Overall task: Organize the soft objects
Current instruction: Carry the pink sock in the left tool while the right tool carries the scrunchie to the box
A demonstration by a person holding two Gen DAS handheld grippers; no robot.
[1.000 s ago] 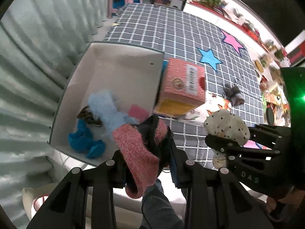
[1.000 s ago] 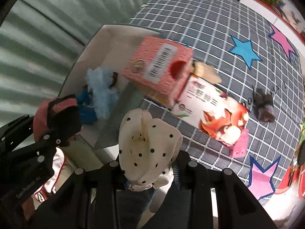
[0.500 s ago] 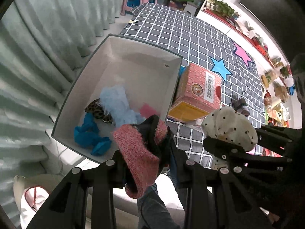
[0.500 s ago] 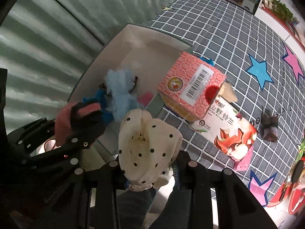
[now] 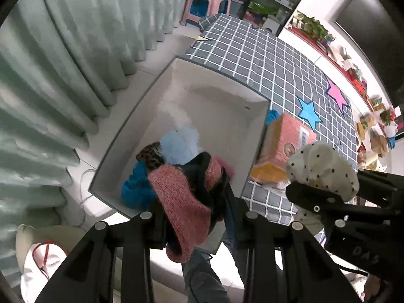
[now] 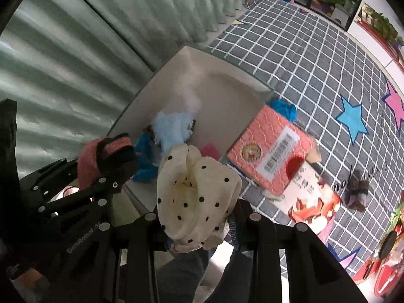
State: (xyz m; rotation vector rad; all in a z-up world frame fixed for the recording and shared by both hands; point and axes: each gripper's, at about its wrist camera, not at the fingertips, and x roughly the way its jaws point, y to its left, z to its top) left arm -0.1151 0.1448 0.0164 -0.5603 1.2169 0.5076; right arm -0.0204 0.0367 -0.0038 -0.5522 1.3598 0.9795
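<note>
Two soft items are carried at once. Left wrist view: the left gripper (image 5: 194, 202) is clamped on a pink knitted sock (image 5: 181, 202), held at lower centre over the near rim of the white box (image 5: 222, 96), presumably for dropping in beside the blue fluffy cloth (image 5: 176, 146) inside.

Right wrist view: the right gripper (image 6: 197, 217) is clamped on a polka-dot cloth (image 6: 197, 194) at centre, near that box. A brown sock (image 6: 357, 193) lies on the checked mat (image 6: 315, 58) at right, not yet collected.
</note>
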